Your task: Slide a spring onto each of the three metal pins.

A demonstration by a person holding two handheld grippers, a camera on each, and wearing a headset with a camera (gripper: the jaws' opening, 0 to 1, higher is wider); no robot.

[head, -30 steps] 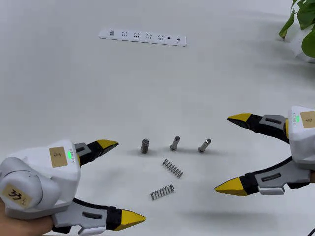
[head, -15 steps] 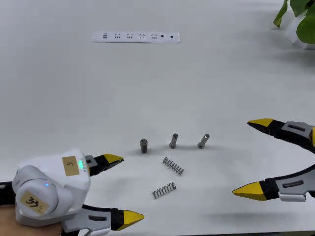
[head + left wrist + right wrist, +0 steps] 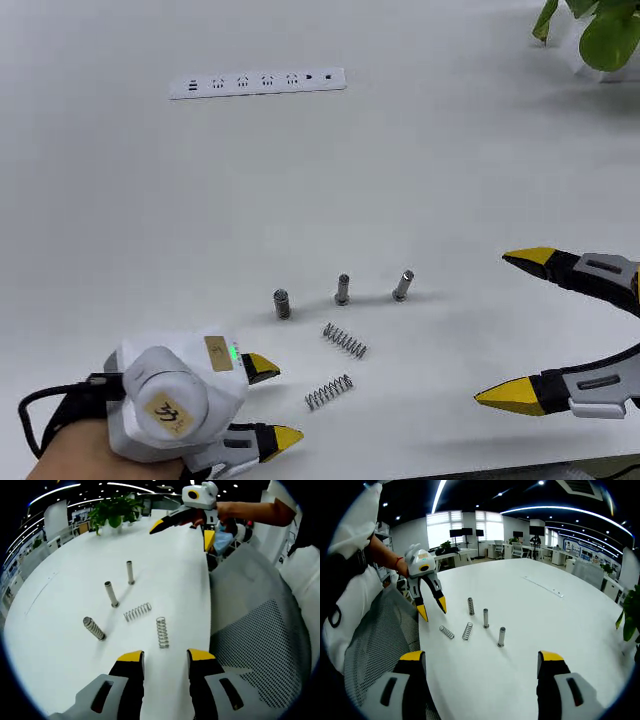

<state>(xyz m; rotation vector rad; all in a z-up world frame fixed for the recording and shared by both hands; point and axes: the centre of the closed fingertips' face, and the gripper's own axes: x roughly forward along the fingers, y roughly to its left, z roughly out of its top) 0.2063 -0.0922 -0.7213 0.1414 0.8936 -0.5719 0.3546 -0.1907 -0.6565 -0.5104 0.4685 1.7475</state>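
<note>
Three metal pins stand in a row on the white table. The left pin (image 3: 281, 303) carries a spring; the middle pin (image 3: 343, 289) and right pin (image 3: 403, 285) are bare. Two loose springs lie in front of them, one nearer the pins (image 3: 345, 340) and one nearer me (image 3: 329, 392). My left gripper (image 3: 273, 402) is open with a narrow gap, its tips just left of the nearer spring (image 3: 162, 632). My right gripper (image 3: 511, 328) hangs wide open to the right of the pins, holding nothing. In the right gripper view the sprung pin (image 3: 470, 606) stands beyond both springs.
A white power strip (image 3: 258, 82) lies at the far side of the table. A green plant (image 3: 590, 25) stands at the far right corner. The table's near edge runs close under both grippers, with a mesh chair (image 3: 260, 640) beside it.
My left gripper has moved right toward the loose springs, and its jaws have narrowed. The right gripper has drifted a little to the right, still wide open. Pins and springs have not moved.
</note>
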